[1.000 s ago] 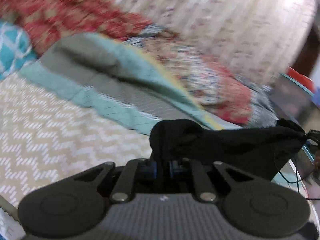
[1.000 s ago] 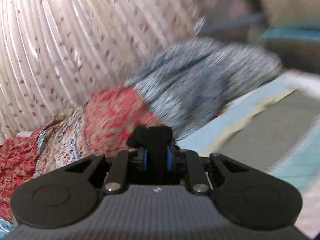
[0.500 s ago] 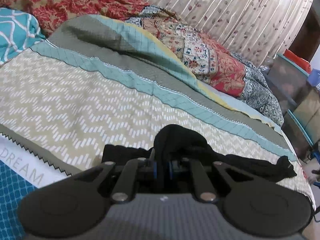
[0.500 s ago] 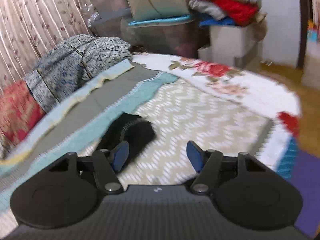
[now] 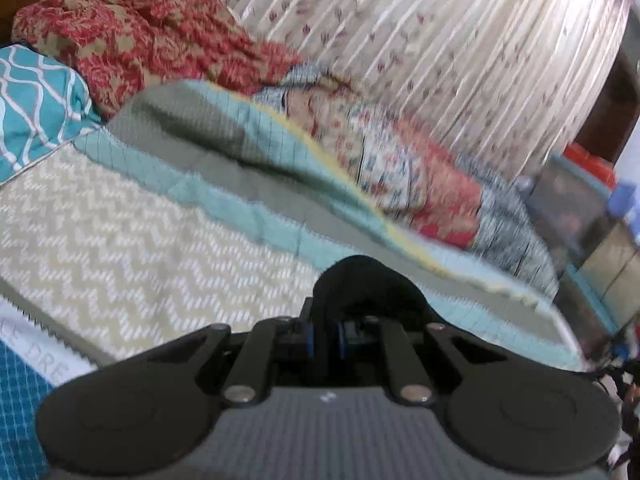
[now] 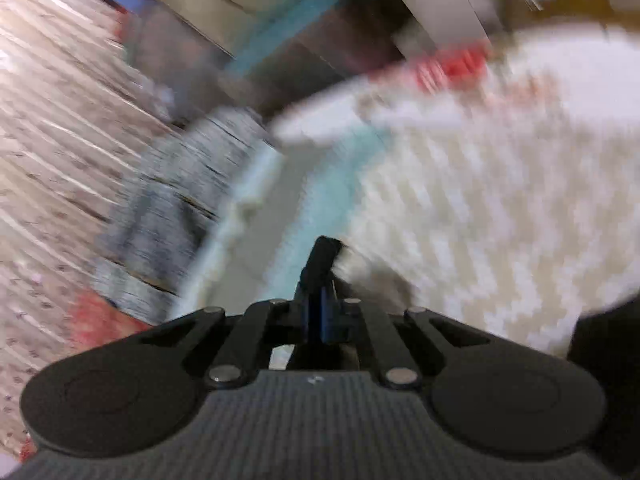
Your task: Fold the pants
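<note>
The black pants (image 5: 366, 284) bunch up over my left gripper (image 5: 324, 338), which is shut on a fold of them above the zigzag bedspread (image 5: 120, 248). In the blurred right wrist view my right gripper (image 6: 320, 316) is shut on a narrow black piece of the pants (image 6: 322, 260), held above the bed. More black cloth (image 6: 604, 344) shows at the right edge of that view. Most of the pants are hidden under the grippers.
A red and floral blanket pile (image 5: 400, 160) and a grey-teal quilt (image 5: 224, 140) lie along the far side of the bed by the curtain (image 5: 440, 40). A teal pillow (image 5: 36, 100) sits at left. Storage boxes (image 6: 280, 40) stand past the bed's end.
My right gripper was open beside the pants half a second ago and is now shut on them and swinging fast. My left gripper has lifted, still holding its fold.
</note>
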`<action>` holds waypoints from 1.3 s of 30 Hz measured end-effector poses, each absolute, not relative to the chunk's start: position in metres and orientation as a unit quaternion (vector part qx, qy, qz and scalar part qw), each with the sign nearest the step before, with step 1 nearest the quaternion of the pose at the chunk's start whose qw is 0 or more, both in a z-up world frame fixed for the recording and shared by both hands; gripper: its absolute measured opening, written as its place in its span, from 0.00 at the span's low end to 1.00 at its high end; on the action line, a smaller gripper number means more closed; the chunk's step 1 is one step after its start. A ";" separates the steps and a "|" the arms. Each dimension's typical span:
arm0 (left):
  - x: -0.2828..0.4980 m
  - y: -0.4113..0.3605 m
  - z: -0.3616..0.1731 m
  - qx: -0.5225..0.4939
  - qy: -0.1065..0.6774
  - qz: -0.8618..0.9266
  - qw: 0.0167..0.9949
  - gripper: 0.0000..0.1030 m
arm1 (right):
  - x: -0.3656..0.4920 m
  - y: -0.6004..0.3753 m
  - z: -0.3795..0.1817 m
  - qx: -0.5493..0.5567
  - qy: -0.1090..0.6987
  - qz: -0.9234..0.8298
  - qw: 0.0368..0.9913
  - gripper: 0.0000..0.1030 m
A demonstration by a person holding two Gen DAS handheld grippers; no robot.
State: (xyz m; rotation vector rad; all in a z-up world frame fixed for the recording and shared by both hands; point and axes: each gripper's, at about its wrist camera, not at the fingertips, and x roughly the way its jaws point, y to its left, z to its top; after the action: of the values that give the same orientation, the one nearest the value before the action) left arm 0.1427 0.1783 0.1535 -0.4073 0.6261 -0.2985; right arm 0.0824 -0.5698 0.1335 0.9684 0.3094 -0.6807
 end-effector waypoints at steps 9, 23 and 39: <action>0.242 0.182 0.146 -0.229 0.277 -0.132 0.924 0.09 | 0.187 -0.558 0.173 0.390 0.167 -0.306 0.852 0.08; 0.300 0.176 0.076 -0.250 0.344 -0.108 0.898 0.08 | 0.245 -0.567 0.110 0.407 0.232 -0.338 0.816 0.07; 0.033 0.197 0.090 -0.205 0.377 -0.173 0.886 0.27 | -0.105 -0.547 0.089 0.489 0.196 -0.379 0.761 0.12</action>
State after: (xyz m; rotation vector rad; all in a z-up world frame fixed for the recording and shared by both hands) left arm 0.0328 0.1972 0.0902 -0.4264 0.7847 -0.3590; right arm -0.1051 -0.5474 0.0887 1.0651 0.4255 -0.8248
